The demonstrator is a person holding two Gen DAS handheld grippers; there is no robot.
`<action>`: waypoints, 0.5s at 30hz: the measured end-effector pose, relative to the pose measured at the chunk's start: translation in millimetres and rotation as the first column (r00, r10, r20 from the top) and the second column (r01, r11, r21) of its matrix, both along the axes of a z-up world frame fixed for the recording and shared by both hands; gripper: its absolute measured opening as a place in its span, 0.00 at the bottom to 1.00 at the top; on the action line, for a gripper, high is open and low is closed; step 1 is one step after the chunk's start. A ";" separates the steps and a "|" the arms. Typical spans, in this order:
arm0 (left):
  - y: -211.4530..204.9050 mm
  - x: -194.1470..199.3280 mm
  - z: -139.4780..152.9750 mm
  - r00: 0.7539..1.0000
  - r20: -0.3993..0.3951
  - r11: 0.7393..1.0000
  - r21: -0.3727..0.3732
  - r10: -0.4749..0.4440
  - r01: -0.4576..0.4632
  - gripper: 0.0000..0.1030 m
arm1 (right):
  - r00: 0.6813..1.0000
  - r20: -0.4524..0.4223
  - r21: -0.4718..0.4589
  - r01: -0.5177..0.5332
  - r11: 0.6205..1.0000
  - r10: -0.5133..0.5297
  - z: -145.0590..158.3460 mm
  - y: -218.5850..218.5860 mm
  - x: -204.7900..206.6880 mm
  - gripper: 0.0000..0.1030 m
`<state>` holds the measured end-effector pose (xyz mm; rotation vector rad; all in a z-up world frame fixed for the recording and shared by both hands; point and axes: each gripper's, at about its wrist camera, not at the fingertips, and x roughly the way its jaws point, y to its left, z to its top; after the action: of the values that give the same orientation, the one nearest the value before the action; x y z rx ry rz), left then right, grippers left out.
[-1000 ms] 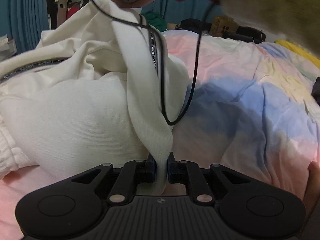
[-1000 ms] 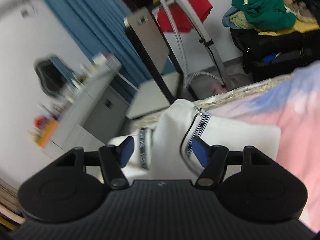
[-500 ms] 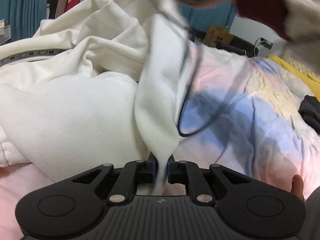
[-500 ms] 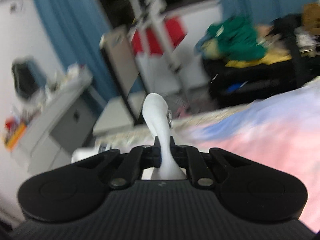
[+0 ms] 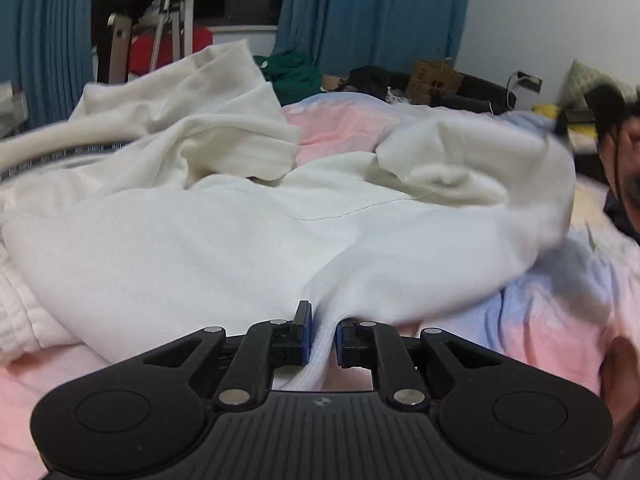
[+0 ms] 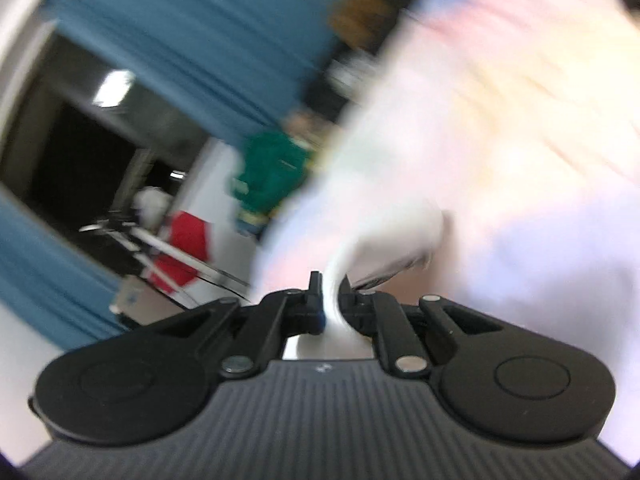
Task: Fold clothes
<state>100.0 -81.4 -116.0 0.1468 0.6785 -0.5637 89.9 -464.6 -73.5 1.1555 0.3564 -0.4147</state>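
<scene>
A white garment with a dark printed band lies rumpled across a bed with a pink, blue and yellow sheet. My left gripper is shut on a pinch of its white cloth near the front edge. In the right wrist view, which is tilted and blurred, my right gripper is shut on another fold of the white garment, stretched out to the right over the bed. A raised, blurred part of the cloth shows at the right of the left wrist view.
Blue curtains hang behind the bed. A green garment, dark clothes and a cardboard box sit at the far edge. A metal stand with a red item is at the back left. A person's hand shows at the right.
The right gripper closed on the white cloth and swept it fast to the right, rolling as it went. The lifted cloth and dangling cable left the middle of the left view; the garment now spreads wider.
</scene>
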 end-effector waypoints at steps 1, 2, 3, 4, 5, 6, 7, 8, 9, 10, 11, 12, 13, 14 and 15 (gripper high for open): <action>0.3 -0.5 -0.5 1.000 -0.001 1.000 0.005 0.002 -0.002 0.12 | 1.000 0.000 0.062 0.013 0.998 -0.013 -14.1 -4.2 -11.4 0.08; 1.7 -0.3 -1.6 1.000 -0.003 1.000 0.007 0.005 -0.005 0.13 | 1.000 0.008 0.094 0.027 0.995 -0.028 -22.9 -5.4 -20.2 0.08; 2.9 -0.9 -2.8 1.000 -0.004 1.000 0.014 0.006 -0.006 0.14 | 0.999 0.016 0.123 0.041 0.992 -0.044 -31.1 -6.2 -28.7 0.08; 2.0 -0.8 -3.4 1.000 0.001 1.000 0.025 0.002 -0.002 0.14 | 0.999 0.002 0.118 0.047 0.992 -0.047 -34.7 -6.4 -32.0 0.09; 0.9 -0.6 -3.9 1.000 0.008 0.999 0.037 -0.002 0.002 0.15 | 0.999 -0.015 0.107 0.051 0.993 -0.050 -37.7 -6.5 -34.6 0.09; -0.2 -0.4 -4.4 1.000 0.014 0.999 0.048 -0.006 0.006 0.16 | 0.998 -0.029 0.101 0.051 0.994 -0.048 -40.9 -6.4 -33.9 0.09; -0.6 -1.5 -4.5 1.000 0.020 0.999 0.053 -0.009 0.008 0.16 | 0.998 -0.044 0.096 0.050 0.994 -0.046 -44.1 -6.2 -32.8 0.09; -1.0 -2.8 -4.5 1.000 0.025 0.998 0.057 -0.011 0.010 0.16 | 0.998 -0.052 0.102 0.042 0.994 -0.037 -47.4 -6.0 -32.4 0.09; -1.4 -3.0 -4.4 1.000 0.029 0.998 0.059 -0.010 0.009 0.17 | 0.998 -0.058 0.109 0.034 0.993 -0.027 -50.8 -5.8 -32.1 0.10; -1.9 -3.1 -4.3 0.999 0.033 0.998 0.060 -0.009 0.007 0.17 | 0.998 -0.056 0.125 0.024 0.992 -0.017 -54.2 -4.7 -31.5 0.10; -2.3 -3.2 -4.2 0.999 0.037 0.998 0.060 -0.008 0.006 0.17 | 0.999 -0.052 0.143 0.015 0.990 -0.007 -57.5 -3.5 -30.9 0.10; -1.7 -3.5 -4.0 0.999 0.038 0.998 0.056 -0.005 0.003 0.17 | 0.999 -0.043 0.156 0.011 0.988 -0.005 -58.8 -1.9 -31.5 0.10; -1.0 -3.7 -3.8 0.999 0.040 0.999 0.052 -0.002 0.000 0.17 | 0.999 -0.034 0.168 0.009 0.986 -0.003 -59.7 -0.3 -32.3 0.10; -0.5 -4.0 -4.2 0.999 0.038 0.999 0.047 0.002 -0.004 0.17 | 1.000 -0.029 0.175 0.016 0.984 -0.012 -58.8 4.0 -30.6 0.10; -0.2 -4.8 -4.9 0.999 0.037 0.999 0.047 0.004 -0.006 0.17 | 1.000 -0.017 0.182 0.026 0.983 -0.023 -59.0 3.6 -31.7 0.10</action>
<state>95.2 -81.6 -121.0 0.1990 0.6562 -0.5389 58.2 -461.0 -132.6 1.3374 0.3999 -0.4183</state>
